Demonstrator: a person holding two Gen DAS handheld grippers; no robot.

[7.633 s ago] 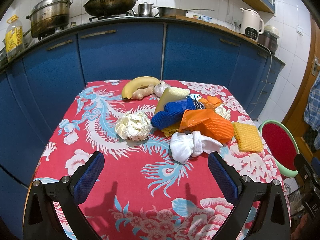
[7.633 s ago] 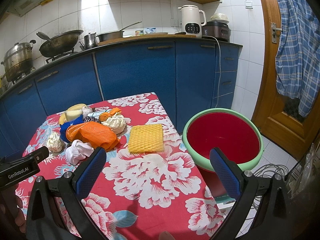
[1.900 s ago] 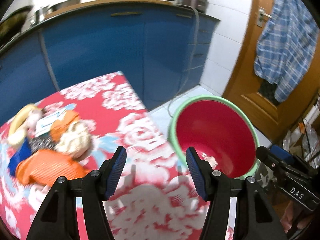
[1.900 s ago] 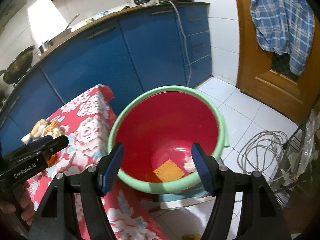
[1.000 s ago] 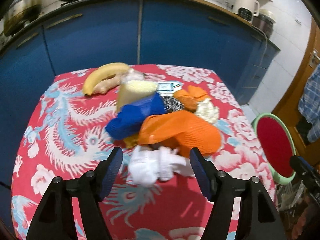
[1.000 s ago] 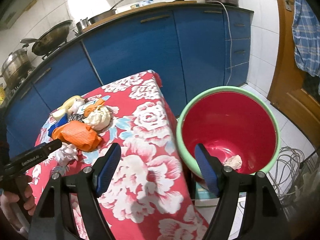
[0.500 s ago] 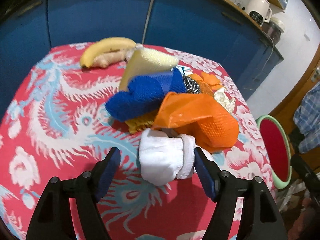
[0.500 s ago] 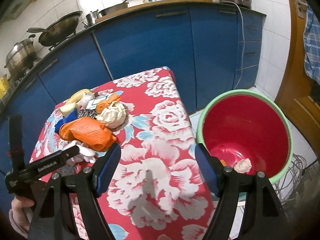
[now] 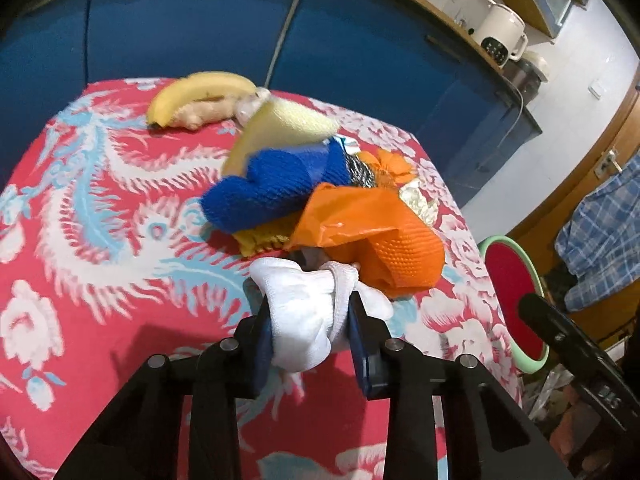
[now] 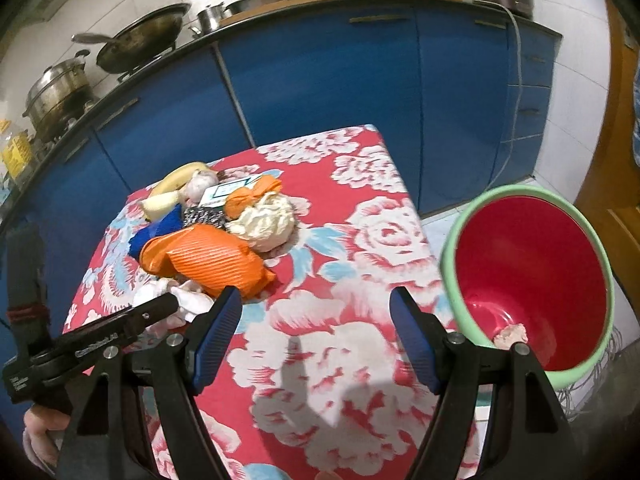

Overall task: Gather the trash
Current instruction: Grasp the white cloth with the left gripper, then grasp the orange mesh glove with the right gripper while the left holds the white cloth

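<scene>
My left gripper (image 9: 310, 330) is shut on a white sock (image 9: 304, 312) at the near edge of a pile on the red flowered tablecloth (image 9: 100, 248). Behind it lie an orange ribbed bag (image 9: 376, 236), a blue cloth (image 9: 276, 188), a yellow sponge (image 9: 280, 128) and a banana (image 9: 200, 90). My right gripper (image 10: 316, 336) is open and empty above the table's right part. The red bucket with a green rim (image 10: 532, 276) stands beside the table and holds a crumpled wad (image 10: 510, 334). A crumpled white paper ball (image 10: 266, 222) lies in the pile.
Blue kitchen cabinets (image 10: 320, 80) run behind the table, with pots and a wok (image 10: 140, 40) on the counter. A kettle (image 9: 502, 34) stands at the counter's right end. A wooden door (image 9: 600, 160) with a plaid shirt is at the right. The left gripper also shows in the right wrist view (image 10: 160, 312).
My left gripper has moved forward and closed on the white sock. The right gripper has shifted slightly lower and closer over the table.
</scene>
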